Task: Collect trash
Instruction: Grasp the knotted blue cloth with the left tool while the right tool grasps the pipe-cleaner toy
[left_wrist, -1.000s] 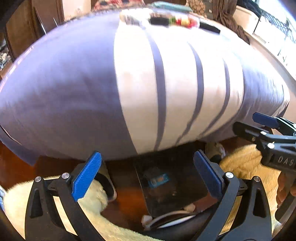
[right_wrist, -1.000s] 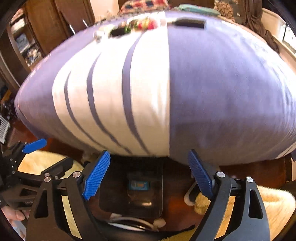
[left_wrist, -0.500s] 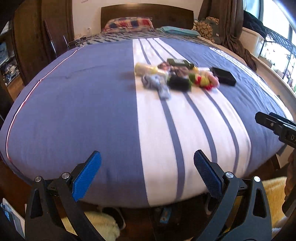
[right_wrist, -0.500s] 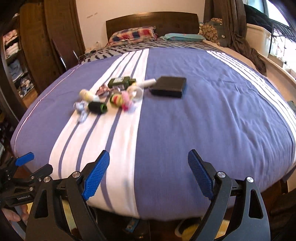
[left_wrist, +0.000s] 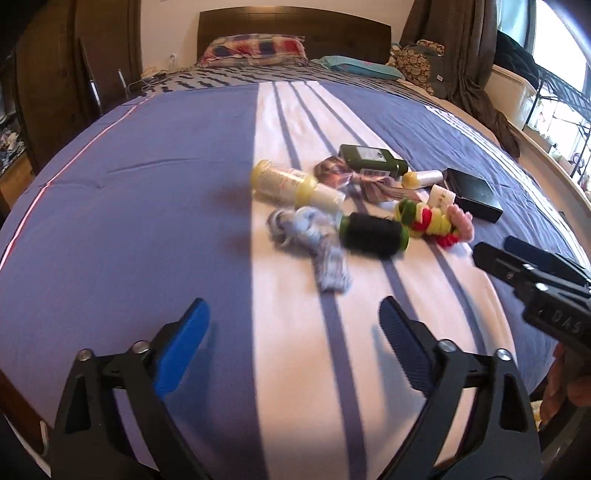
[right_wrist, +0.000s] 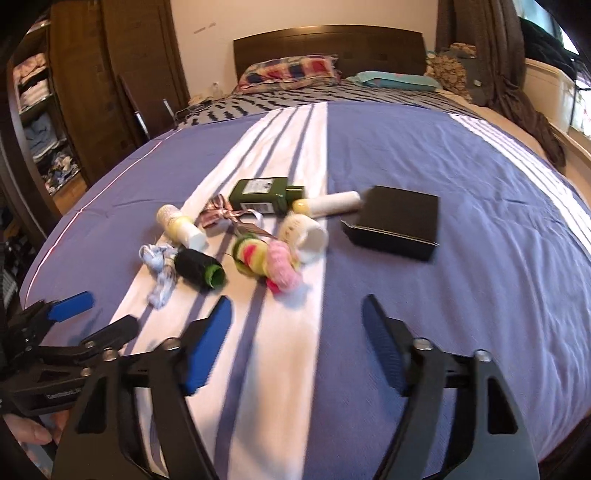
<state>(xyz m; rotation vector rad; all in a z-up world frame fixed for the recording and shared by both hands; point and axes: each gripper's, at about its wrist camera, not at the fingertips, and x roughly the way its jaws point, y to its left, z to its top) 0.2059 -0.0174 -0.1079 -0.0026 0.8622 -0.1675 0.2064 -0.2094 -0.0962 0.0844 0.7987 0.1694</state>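
Grippers, left (left_wrist: 291, 334) and right (right_wrist: 297, 330), tilt down over bed (left_wrist: 147, 221), empty jaws closing.

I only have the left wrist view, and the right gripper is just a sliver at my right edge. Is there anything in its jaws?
Observer: No. The right wrist view shows the right gripper with nothing between its fingers. Its jaws are closing above bare bedspread.
Operator: What's the white thing half hidden behind the coloured scrunchies?
Observer: A hollow white ring lying on its side with its open end toward the right camera, close beside the pink scrunchie.
Operator: And the far end of the black spool?
Observer: The black spool ends in a hollow green rim on that side.
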